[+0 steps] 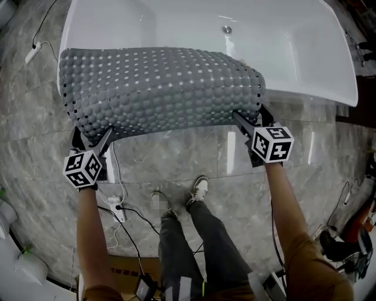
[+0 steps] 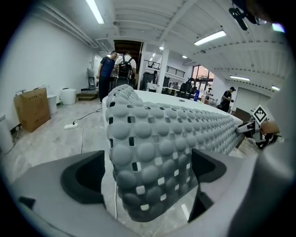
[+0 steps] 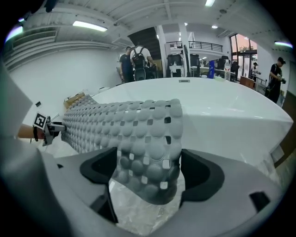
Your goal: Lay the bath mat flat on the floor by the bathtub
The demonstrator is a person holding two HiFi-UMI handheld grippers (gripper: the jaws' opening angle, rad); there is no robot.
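Light source: ceiling strip lights are glowing overhead in both gripper views.
Brightness: we are seeing an evenly lit room.
Glare: the bathtub is throwing white glare, and the floor is carrying pale reflected streaks.
Shadows: the bath mat is darkening underneath.
Distortion: we are getting fisheye bending and black corners.
Focus: the nearest foreground is blurring softly.

Hidden behind the bath mat, just beyond both tools: bathtub near rim. Cut off by the top edge: tub's far side. Buried under mat corners: tips of left gripper and right gripper.
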